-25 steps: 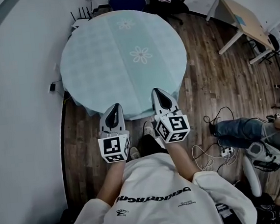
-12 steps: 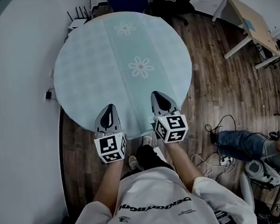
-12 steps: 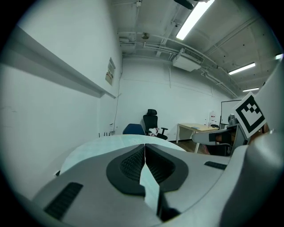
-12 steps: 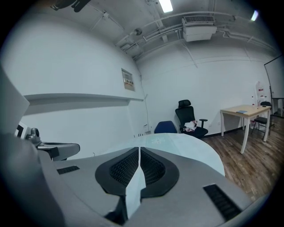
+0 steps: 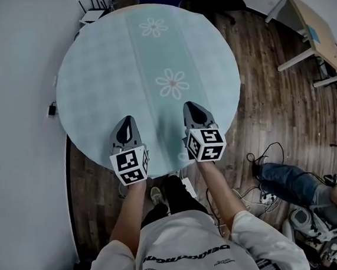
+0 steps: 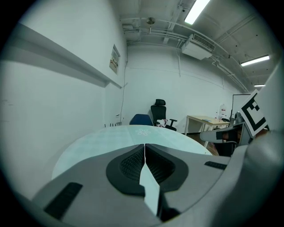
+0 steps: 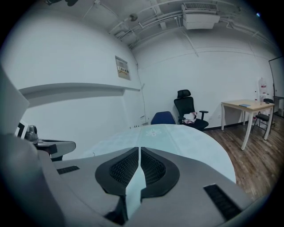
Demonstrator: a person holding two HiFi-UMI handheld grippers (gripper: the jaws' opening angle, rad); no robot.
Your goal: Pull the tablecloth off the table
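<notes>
Closest in, the left gripper [image 5: 126, 121] and right gripper [image 5: 190, 105] hover side by side above the near edge of the tablecloth [image 5: 104, 78], each with jaws pressed together on nothing (the pale sliver between the pads is only cloth beyond). The cloth lies flat over the whole round top, so I judge this the approach. Next, both jaws must open, dip to the hanging hem and pinch it. Farthest off stands a black office chair [image 7: 188, 108].

**Office or lab workspace, pretty sure**

Black swivel office chair [image 7: 188, 106] and a blue chair [image 7: 163, 118] by the wall, plain wooden desk [image 7: 243, 105], tube lights [image 6: 195, 11] and an air-con unit [image 7: 200, 18] on a bare ceiling, cables [image 5: 263, 194] tangled across the wood plank floor [image 5: 271, 98]
</notes>
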